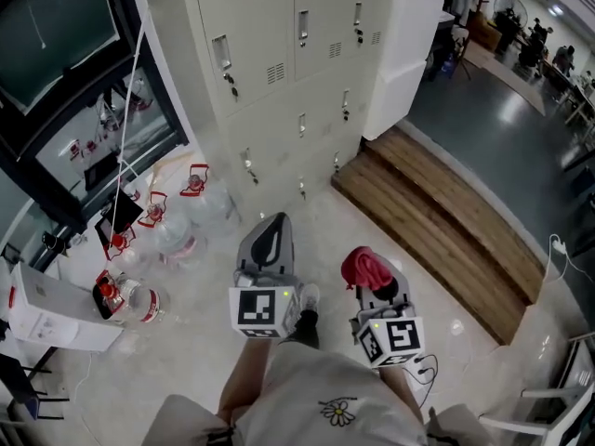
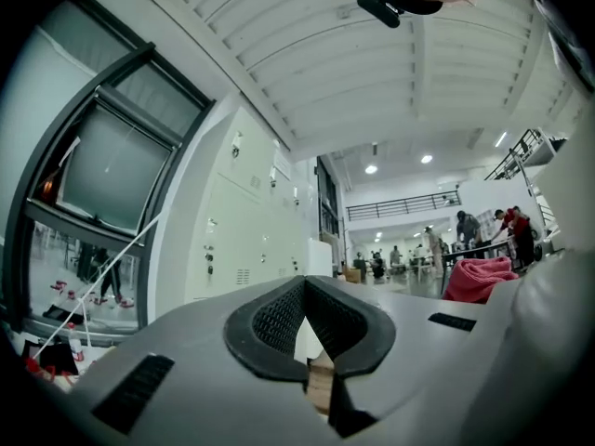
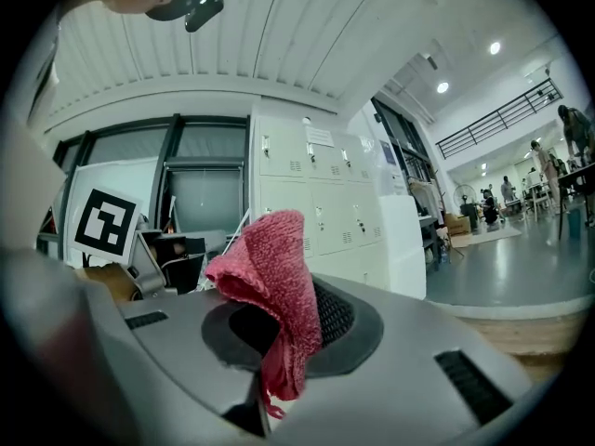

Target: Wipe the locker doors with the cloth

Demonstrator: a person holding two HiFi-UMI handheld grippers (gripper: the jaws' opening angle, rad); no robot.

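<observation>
Holding the red cloth (image 3: 270,277) pinched tight, the right gripper (image 3: 279,342) was well apart from the lockers (image 1: 279,110). The left gripper (image 2: 310,333) was closed on nothing. Wiping had not started, I think; next the cloth needed to reach a door (image 1: 246,40). The floor (image 1: 321,221) was pale, beside a wooden step (image 1: 437,212).

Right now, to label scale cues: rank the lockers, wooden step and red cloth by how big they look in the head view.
1. lockers, largest
2. wooden step
3. red cloth, clearly smallest, though nearest the camera
</observation>
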